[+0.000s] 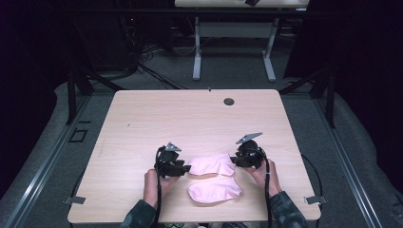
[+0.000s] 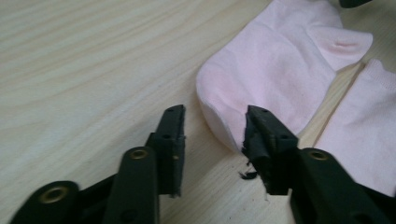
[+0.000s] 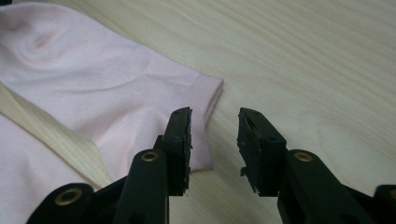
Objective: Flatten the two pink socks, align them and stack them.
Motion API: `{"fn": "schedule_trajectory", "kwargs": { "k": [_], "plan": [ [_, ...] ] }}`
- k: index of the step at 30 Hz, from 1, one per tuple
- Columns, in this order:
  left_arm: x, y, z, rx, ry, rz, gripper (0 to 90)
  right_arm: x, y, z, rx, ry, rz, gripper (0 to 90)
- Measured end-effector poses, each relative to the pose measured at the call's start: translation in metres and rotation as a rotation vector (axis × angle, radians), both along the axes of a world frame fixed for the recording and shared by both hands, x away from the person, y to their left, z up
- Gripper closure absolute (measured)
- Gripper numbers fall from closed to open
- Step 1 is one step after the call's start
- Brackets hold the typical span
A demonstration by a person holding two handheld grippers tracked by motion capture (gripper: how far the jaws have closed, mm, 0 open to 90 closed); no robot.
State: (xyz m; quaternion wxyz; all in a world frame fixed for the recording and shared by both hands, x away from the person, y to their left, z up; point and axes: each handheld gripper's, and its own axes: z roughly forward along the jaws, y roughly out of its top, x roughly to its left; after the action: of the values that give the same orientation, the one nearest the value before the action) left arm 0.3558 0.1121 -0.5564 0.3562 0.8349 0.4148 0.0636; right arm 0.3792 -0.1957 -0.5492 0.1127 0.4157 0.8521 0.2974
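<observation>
On the table (image 1: 142,118), both grippers' jaws stand apart, unclamped, at opposite ends of the upper pink sock (image 1: 211,164).

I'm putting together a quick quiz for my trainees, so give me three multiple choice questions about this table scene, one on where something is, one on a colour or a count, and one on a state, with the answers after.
1. Where does the far sock lie?
A. Between the two grippers
B. At the far edge of the table, by the round hole
C. On the floor beside the table

2. How many pink socks are on the table?
A. One
B. Two
C. Four

3. How do the jaws of the left gripper stand?
A. Shut on a sock
B. Shut on nothing
C. Open, with the sock's rounded end between them

Answers:
1. A, since the high view shows it with the left gripper at one end and the right gripper at the other.
2. B, the far sock and the near sock lie side by side.
3. C, the left gripper view shows a gap between the jaws, astride the sock's tip.
</observation>
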Motion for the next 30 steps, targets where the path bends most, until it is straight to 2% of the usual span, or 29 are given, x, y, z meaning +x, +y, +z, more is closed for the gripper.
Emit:
{"fn": "schedule_trajectory", "kwargs": {
  "k": [2, 5, 6, 8, 10, 11, 15, 17, 22, 23, 26, 30],
  "plan": [
    [-0.003, 0.003, 0.005, 0.007, -0.024, 0.01, 50.8, -0.005, -0.005, 0.005, 0.021, -0.022, 0.014, 59.0],
    [-0.002, 0.008, 0.006, -0.015, -0.027, 0.039, 46.9, -0.01, -0.007, 0.007, 0.028, -0.017, 0.02, 56.9],
    [-0.001, 0.009, 0.005, -0.017, -0.021, 0.045, 46.7, -0.009, -0.008, 0.007, 0.019, -0.013, 0.011, 56.9],
    [0.002, 0.009, 0.004, -0.027, -0.003, 0.054, 46.2, -0.004, -0.009, 0.003, 0.035, 0.014, 0.006, 56.9],
    [0.005, 0.005, 0.002, -0.019, 0.007, 0.052, 46.6, 0.0, -0.008, -0.001, 0.026, 0.035, 0.004, 58.0],
    [0.006, 0.003, 0.001, -0.011, 0.014, 0.047, 47.3, 0.002, -0.006, -0.003, 0.037, 0.046, 0.001, 58.5],
    [0.012, -0.007, -0.004, 0.035, 0.038, 0.019, 53.8, 0.005, 0.002, -0.008, 0.02, 0.057, 0.004, 62.7],
    [0.014, -0.01, -0.006, 0.035, 0.043, 0.005, 56.8, 0.006, 0.004, -0.01, 0.014, 0.063, 0.005, 63.9],
    [0.016, -0.017, -0.007, 0.072, 0.037, -0.006, 63.9, 0.006, 0.008, -0.011, 0.001, 0.069, 0.011, 65.8],
    [0.016, -0.017, -0.007, 0.074, 0.041, -0.01, 65.1, 0.006, 0.009, -0.012, 0.01, 0.066, 0.008, 66.3],
    [0.017, -0.017, -0.009, 0.081, 0.046, -0.007, 68.1, 0.006, 0.01, -0.012, -0.02, 0.077, 0.019, 67.3],
    [0.017, -0.019, -0.009, 0.095, 0.041, -0.012, 71.9, 0.005, 0.01, -0.013, -0.018, 0.069, 0.022, 70.1]
  ]
}}
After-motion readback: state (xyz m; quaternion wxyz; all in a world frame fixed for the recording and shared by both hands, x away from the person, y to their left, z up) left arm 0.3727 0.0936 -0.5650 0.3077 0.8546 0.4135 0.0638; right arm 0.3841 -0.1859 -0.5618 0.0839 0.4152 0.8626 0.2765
